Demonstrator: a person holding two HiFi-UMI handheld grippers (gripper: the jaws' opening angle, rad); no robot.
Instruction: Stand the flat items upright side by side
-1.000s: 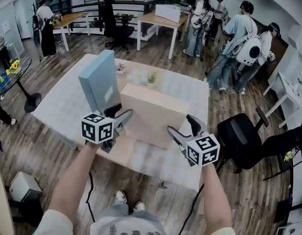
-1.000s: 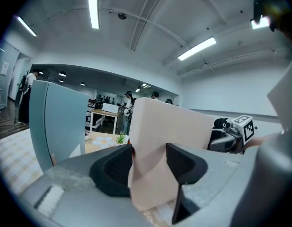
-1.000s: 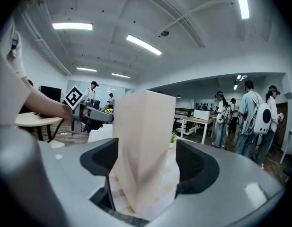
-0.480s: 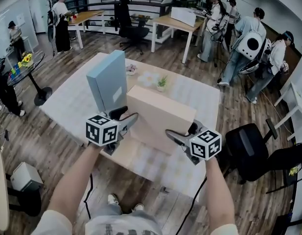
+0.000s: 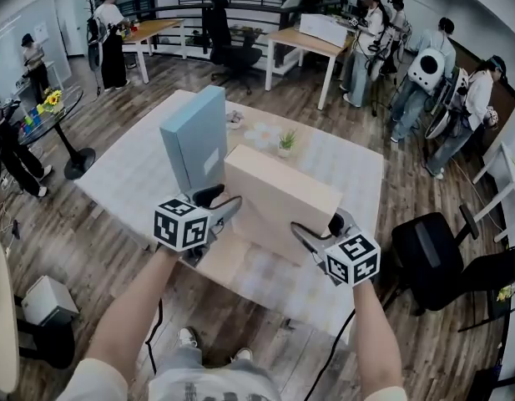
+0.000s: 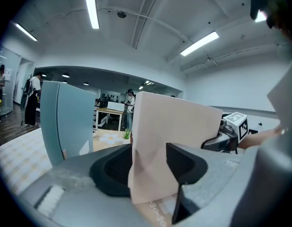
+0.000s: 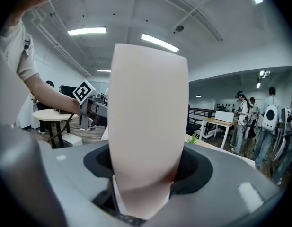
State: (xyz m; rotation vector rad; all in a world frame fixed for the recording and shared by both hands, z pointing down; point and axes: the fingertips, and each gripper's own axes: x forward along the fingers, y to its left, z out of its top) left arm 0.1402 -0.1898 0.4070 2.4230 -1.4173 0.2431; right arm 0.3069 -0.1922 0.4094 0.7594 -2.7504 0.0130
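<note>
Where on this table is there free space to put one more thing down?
Free: the table left of the blue box, out to its edge; also the far right corner, right of the small plant and behind the beige box. Crowded: the middle, where both boxes are close together.

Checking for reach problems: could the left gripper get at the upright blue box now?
Probably not yet: the left gripper is clamped on the beige box; the blue box stands unobstructed just beside it.
</note>
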